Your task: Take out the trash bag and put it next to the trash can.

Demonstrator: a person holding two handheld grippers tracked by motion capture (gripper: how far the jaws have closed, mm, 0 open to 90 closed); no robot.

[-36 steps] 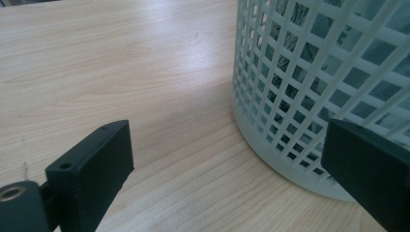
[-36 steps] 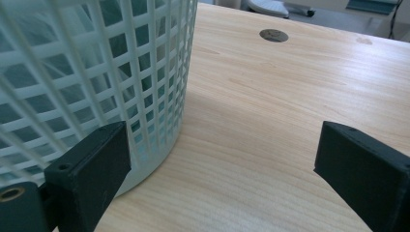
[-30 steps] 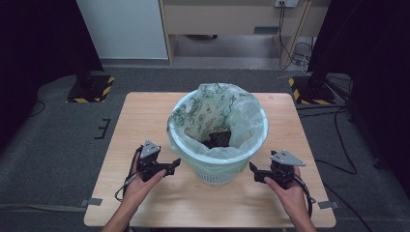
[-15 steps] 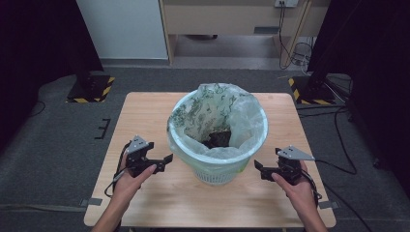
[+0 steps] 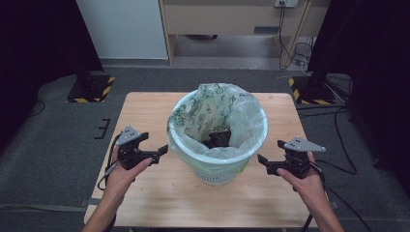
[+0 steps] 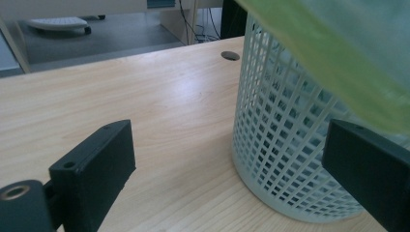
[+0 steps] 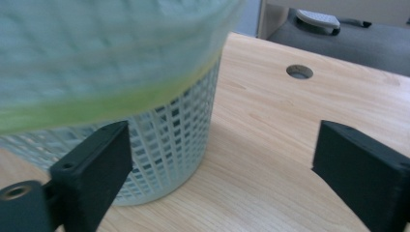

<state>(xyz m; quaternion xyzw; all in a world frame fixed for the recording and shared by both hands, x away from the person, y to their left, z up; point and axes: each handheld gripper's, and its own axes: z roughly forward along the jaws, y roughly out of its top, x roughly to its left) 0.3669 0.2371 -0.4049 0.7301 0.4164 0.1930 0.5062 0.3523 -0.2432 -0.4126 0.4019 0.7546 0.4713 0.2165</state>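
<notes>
White mesh bin [image 5: 217, 164], bag-lined [image 5: 241, 121], stands upright mid-table [image 5: 145, 111], nearer the front edge. Your left gripper [image 5: 162, 151] and right gripper [image 5: 261, 159] flank it, about equally near, jaws apart, empty, both pointing inward at its sides.

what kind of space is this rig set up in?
Likely a lab or studio for recording handling demos, not a home. A lone wooden table stands on grey carpet between black curtains, stand bases marked with hazard tape flank it, and cables run across the floor.
</notes>
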